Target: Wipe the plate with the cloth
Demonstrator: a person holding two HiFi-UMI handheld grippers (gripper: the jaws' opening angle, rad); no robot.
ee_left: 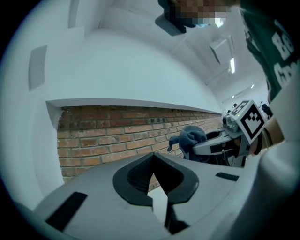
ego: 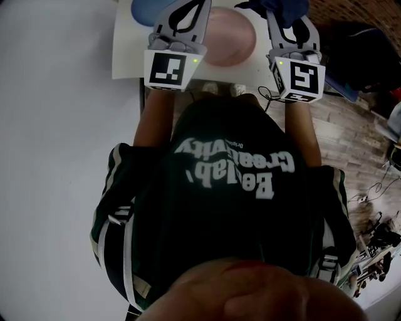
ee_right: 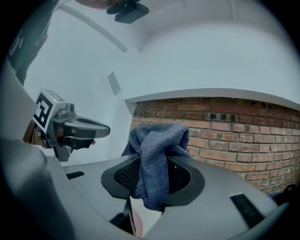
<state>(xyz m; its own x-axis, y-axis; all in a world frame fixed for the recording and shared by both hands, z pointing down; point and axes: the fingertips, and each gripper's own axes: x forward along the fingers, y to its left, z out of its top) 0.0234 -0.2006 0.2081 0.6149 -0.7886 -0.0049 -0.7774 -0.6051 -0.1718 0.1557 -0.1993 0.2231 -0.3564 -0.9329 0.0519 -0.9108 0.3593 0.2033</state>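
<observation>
- Head view: my left gripper (ego: 188, 12) and right gripper (ego: 289, 22) hover side by side. Both point away from me over the white surface (ego: 125, 59).
- The pink plate (ego: 232, 41) lies flat on that surface, between the two grippers and, I judge, below them.
- The dark blue cloth (ego: 276, 7) is bunched at the tip of the right gripper, just right of the plate. A blue round thing (ego: 145, 9) shows past the left gripper; I can't tell what it is.
- Left gripper view: my left jaws are closed tip to tip with nothing between them. Ahead is a brick wall (ee_left: 108, 136), and the plate is not in sight. Off to the right is the right gripper with the cloth at its tip.
- Right gripper view: my right jaws clamp the cloth. A wad stands up above them and a fold hangs down through the gap. The left gripper is off to the left, well apart. A pink sliver under the jaws is probably the plate.
- My read: the plate lies down and to the left of the cloth, so the right gripper must tip down and come inward to wipe. The plate is round, so no axis matters. The empty left jaws are near its left rim, placed to steady it.
</observation>
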